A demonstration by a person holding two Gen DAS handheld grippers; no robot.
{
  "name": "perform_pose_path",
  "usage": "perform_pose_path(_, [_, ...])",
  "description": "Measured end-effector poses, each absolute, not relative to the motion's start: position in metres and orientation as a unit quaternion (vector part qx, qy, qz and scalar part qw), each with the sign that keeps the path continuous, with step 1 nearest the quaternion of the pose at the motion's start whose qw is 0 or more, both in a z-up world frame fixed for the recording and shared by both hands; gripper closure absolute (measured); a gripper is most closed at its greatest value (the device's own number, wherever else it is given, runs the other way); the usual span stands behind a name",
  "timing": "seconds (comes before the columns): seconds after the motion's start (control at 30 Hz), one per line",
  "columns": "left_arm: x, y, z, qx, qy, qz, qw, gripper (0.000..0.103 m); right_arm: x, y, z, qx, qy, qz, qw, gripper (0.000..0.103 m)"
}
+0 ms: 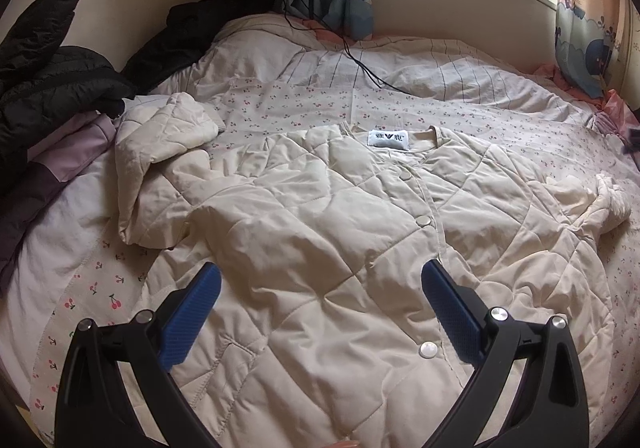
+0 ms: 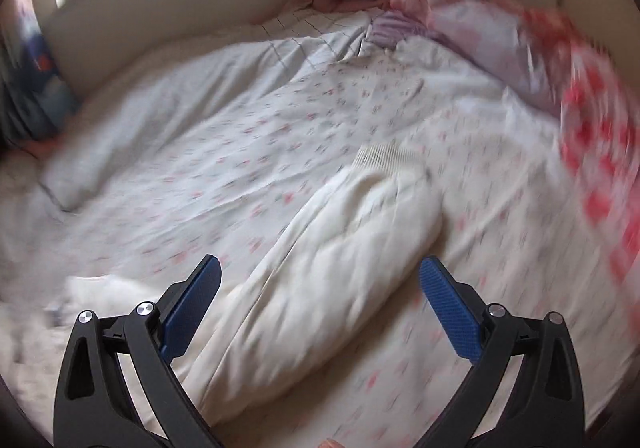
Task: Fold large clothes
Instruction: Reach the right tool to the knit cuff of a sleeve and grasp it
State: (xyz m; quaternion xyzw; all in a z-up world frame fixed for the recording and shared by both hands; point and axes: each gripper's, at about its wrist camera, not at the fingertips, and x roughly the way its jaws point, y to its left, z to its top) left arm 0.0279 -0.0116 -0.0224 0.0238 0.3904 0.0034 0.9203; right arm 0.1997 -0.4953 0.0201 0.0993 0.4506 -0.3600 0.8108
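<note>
**Jacket flat on the bed, both tongs wide and empty**

The cream quilted jacket (image 1: 340,232) lies face up on the bed (image 1: 300,103), snapped shut, collar and label (image 1: 387,138) at the far side from me and the hem running under my left tongs (image 1: 320,284). Its long axis points straight away from me along my left tongs' fingers. The left sleeve (image 1: 160,151) is bunched and folded back on itself, off to the left of the body; the right sleeve (image 2: 320,272) stretches out on the other side.

My left tongs are spread wide, nothing between the pads, hovering over the lower front panel beside the snap placket. I cannot tell whether they touch the cloth.

My right tongs (image 2: 320,284) are just as wide open and hold nothing. In the right wrist view, which is blurred, the right sleeve lies lengthwise between the fingers, ribbed cuff (image 2: 384,155) at the far end, so it runs away from me on a slight lean to the right.

By my reckoning the fold has hardly begun: the body is laid out but neither sleeve is brought in. The right tongs are nearer the right sleeve and lined up along it, so that sleeve is the likely next grip, taken near the cuff and carried across the chest.
</note>
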Motion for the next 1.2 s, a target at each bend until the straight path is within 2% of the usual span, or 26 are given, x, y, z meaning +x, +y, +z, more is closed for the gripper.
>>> perform_pose_path(0.1, [0.031, -0.016, -0.029, 0.040, 0.395, 0.006, 0.918, 0.007, 0.257, -0.503, -0.036, 0.014, 0.537, -0.361, 0.762, 0.007])
perform_pose_path(0.17, [0.033, -0.016, -0.032, 0.046, 0.397, 0.009, 0.917, 0.007, 0.262, -0.514, -0.069, -0.026, 0.577, -0.368, 0.729, 0.007])
perform_pose_path(0.23, [0.034, -0.013, -0.034, 0.045, 0.401, 0.010, 0.915, 0.007, 0.239, -0.516, -0.071, -0.052, 0.564, -0.385, 0.729, 0.007])
perform_pose_path(0.4, [0.032, -0.009, -0.030, 0.023, 0.405, 0.000, 0.914, 0.007, 0.065, -0.535, -0.028, 0.098, 0.470, -0.408, 0.776, 0.007])
perform_pose_path(0.53, [0.031, -0.009, -0.030, 0.021, 0.402, -0.001, 0.916, 0.007, -0.061, -0.516, -0.049, 0.238, 0.477, -0.358, 0.767, 0.007])
perform_pose_path(0.63, [0.033, -0.006, -0.031, 0.011, 0.408, -0.001, 0.913, 0.007, -0.139, -0.510, -0.051, 0.371, 0.374, -0.324, 0.786, 0.007])
perform_pose_path(0.7, [0.034, -0.003, -0.030, 0.002, 0.409, -0.002, 0.913, 0.007, -0.162, -0.510, -0.044, 0.403, 0.321, -0.324, 0.793, 0.007])
perform_pose_path(0.77, [0.035, -0.001, -0.029, -0.001, 0.407, -0.001, 0.913, 0.007, -0.152, -0.506, -0.037, 0.369, 0.340, -0.327, 0.801, 0.007])
perform_pose_path(0.9, [0.037, 0.001, -0.032, -0.007, 0.414, -0.001, 0.910, 0.007, -0.097, -0.476, -0.019, 0.161, 0.390, -0.362, 0.831, 0.007])
perform_pose_path(1.0, [0.038, 0.000, -0.035, -0.009, 0.420, -0.006, 0.907, 0.007, -0.034, -0.455, -0.027, 0.009, 0.430, -0.354, 0.830, 0.007])
perform_pose_path(1.07, [0.039, -0.002, -0.036, -0.005, 0.420, -0.006, 0.907, 0.007, -0.006, -0.451, -0.040, -0.054, 0.451, -0.358, 0.816, 0.007])
perform_pose_path(1.1, [0.039, -0.002, -0.036, 0.000, 0.420, -0.004, 0.907, 0.007, 0.005, -0.459, -0.048, -0.068, 0.463, -0.369, 0.803, 0.007])
perform_pose_path(1.17, [0.040, -0.002, -0.038, 0.001, 0.421, 0.000, 0.907, 0.007, 0.011, -0.494, -0.052, -0.004, 0.460, -0.350, 0.816, 0.007])
perform_pose_path(1.2, [0.041, -0.001, -0.039, -0.001, 0.423, 0.000, 0.906, 0.007, 0.006, -0.517, -0.053, 0.065, 0.455, -0.324, 0.827, 0.021])
